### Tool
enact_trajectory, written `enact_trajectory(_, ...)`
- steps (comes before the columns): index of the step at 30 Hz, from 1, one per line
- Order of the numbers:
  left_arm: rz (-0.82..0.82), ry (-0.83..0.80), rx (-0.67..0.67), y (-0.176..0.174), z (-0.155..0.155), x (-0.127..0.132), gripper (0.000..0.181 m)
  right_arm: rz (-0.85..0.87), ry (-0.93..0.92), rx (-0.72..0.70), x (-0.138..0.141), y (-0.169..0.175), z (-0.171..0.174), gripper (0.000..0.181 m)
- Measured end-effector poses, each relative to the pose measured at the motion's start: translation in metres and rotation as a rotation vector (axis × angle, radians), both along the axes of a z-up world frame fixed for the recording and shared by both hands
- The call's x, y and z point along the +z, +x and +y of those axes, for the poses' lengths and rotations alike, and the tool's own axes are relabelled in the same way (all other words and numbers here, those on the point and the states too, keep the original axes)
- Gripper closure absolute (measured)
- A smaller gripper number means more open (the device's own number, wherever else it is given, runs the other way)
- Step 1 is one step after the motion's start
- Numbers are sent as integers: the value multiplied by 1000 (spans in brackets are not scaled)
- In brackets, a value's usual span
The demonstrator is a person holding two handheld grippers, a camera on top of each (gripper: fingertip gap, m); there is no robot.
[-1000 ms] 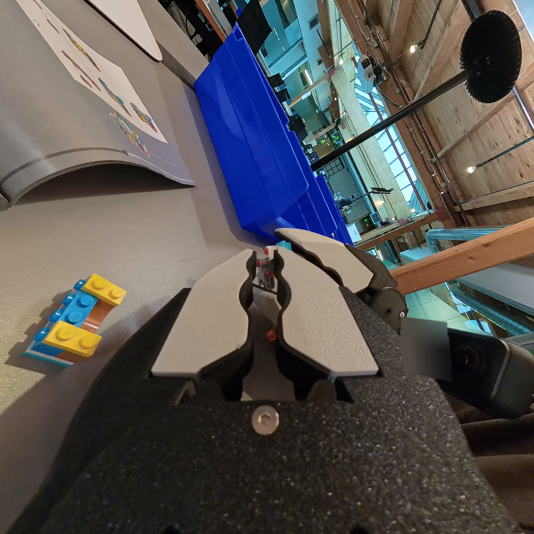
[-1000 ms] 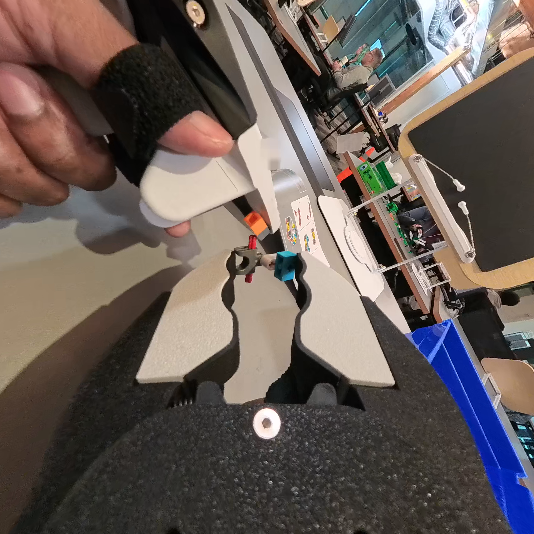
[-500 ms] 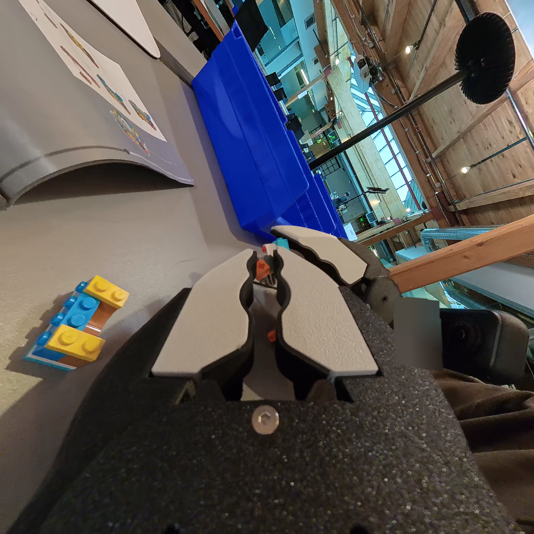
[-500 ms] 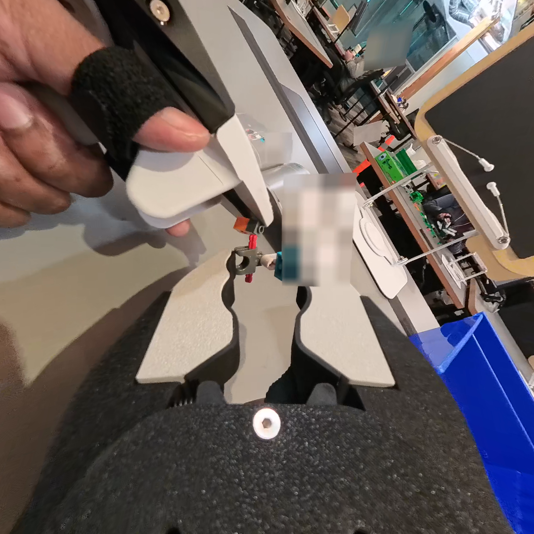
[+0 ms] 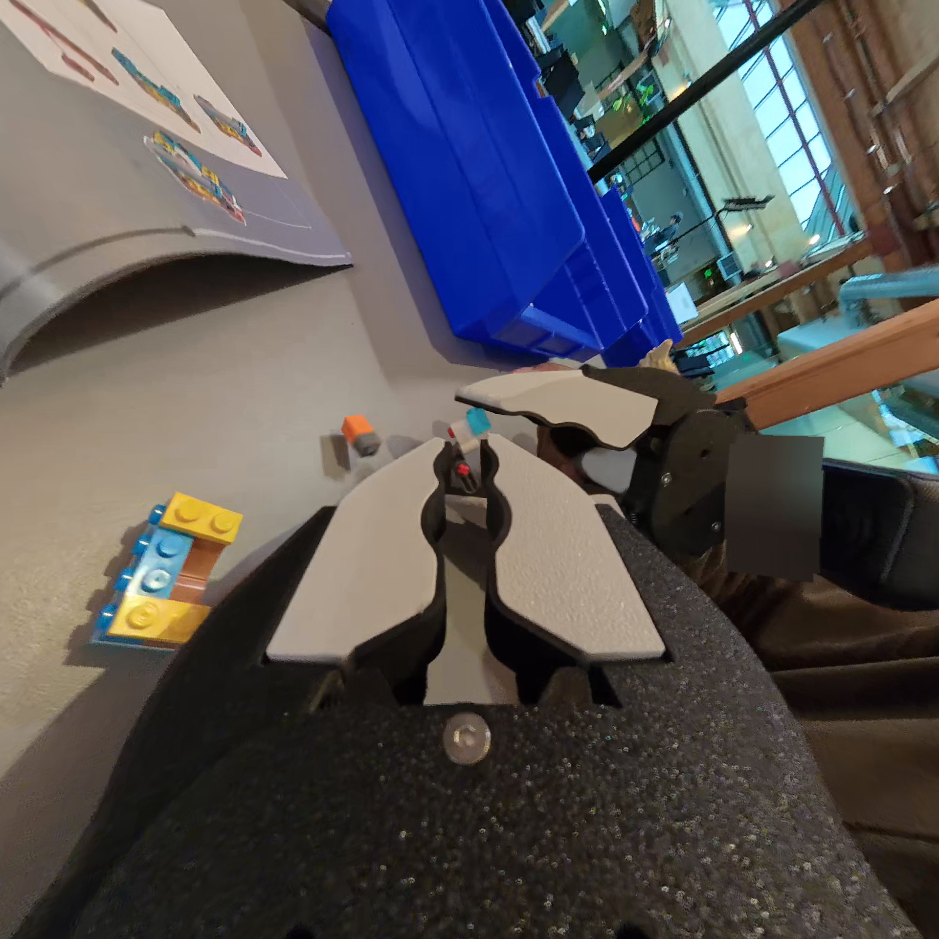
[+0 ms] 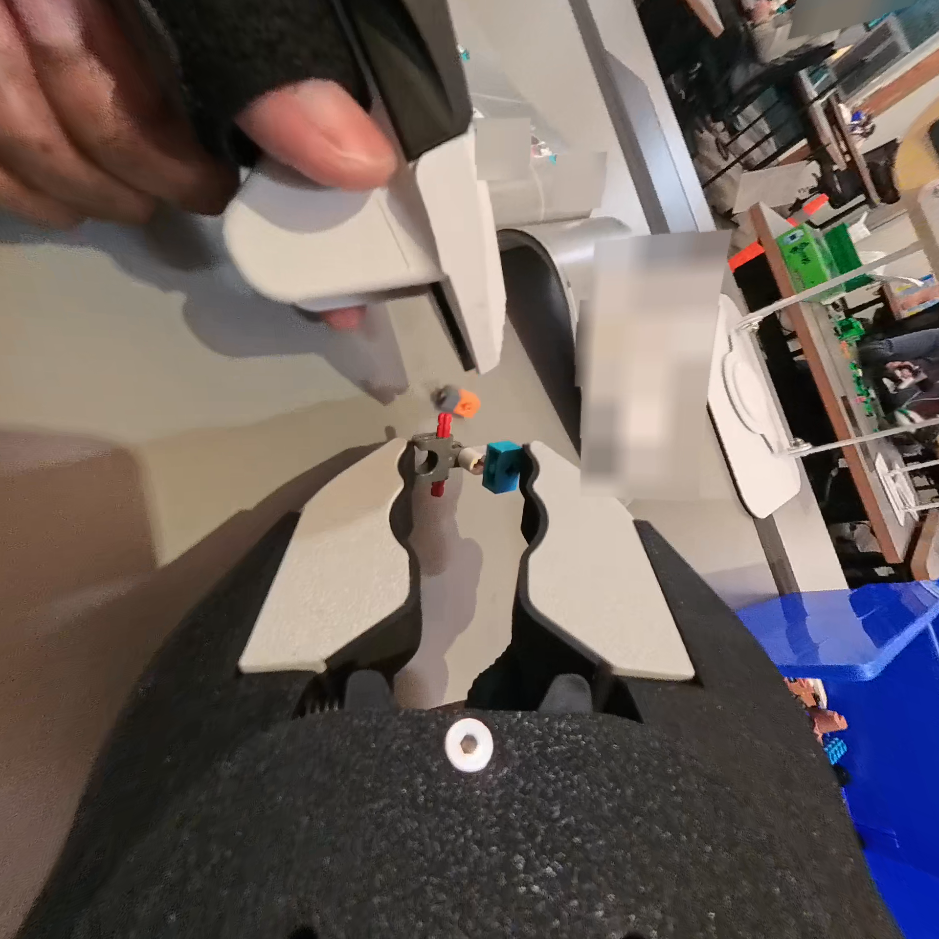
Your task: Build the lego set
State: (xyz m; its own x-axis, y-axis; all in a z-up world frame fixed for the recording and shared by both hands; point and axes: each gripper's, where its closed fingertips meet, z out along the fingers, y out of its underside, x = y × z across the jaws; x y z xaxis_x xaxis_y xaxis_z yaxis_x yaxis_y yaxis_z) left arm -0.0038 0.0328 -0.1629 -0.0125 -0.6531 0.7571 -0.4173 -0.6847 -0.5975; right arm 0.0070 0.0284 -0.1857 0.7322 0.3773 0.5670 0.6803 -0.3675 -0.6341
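Observation:
My right gripper (image 6: 468, 447) is shut on a small assembly: a dark grey connector (image 6: 434, 460) with a red axle, a white pin and a teal block (image 6: 500, 465). It holds this above the grey table. My left gripper (image 5: 463, 446) is almost fully shut with nothing between its fingers. It hovers just beyond the assembly and shows in the right wrist view (image 6: 457, 315), held by a hand. A small orange and grey piece (image 5: 361, 434) lies loose by the left fingertips. It is blurred in the right wrist view (image 6: 457, 401). The right gripper also shows in the left wrist view (image 5: 559, 406).
A part-built model of yellow, blue and brown bricks (image 5: 167, 574) lies on the table to the left. A picture instruction sheet (image 5: 152, 86) sits on a curled grey mat (image 5: 101, 254). Blue bins (image 5: 482, 178) line the far side, and one shows in the right wrist view (image 6: 864, 686). My left and right fingertips are right by each other.
The orange and grey piece was between my left fingers half a second ago; it is now out of them, down by the table. Both grippers have shifted slightly, and the right one still holds the assembly.

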Motion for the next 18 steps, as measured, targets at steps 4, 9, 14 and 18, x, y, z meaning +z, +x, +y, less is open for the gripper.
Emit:
enact_trajectory(4, 15, 148, -69, -4, 9, 4, 169, 4, -47, 22, -5, 5, -5, 142)
enact_trajectory(9, 35, 321, -90, -6, 22, 5, 169, 27, -118, 16, -13, 12, -10, 142)
enact_trajectory(14, 70, 386, -141, -6, 15, -6, 169, 12, -193, 42, -16, 15, -17, 141)
enact_trajectory(18, 88, 410, -187, -6, 10, -12, 169, -6, -301, 96, -18, 16, -27, 142)
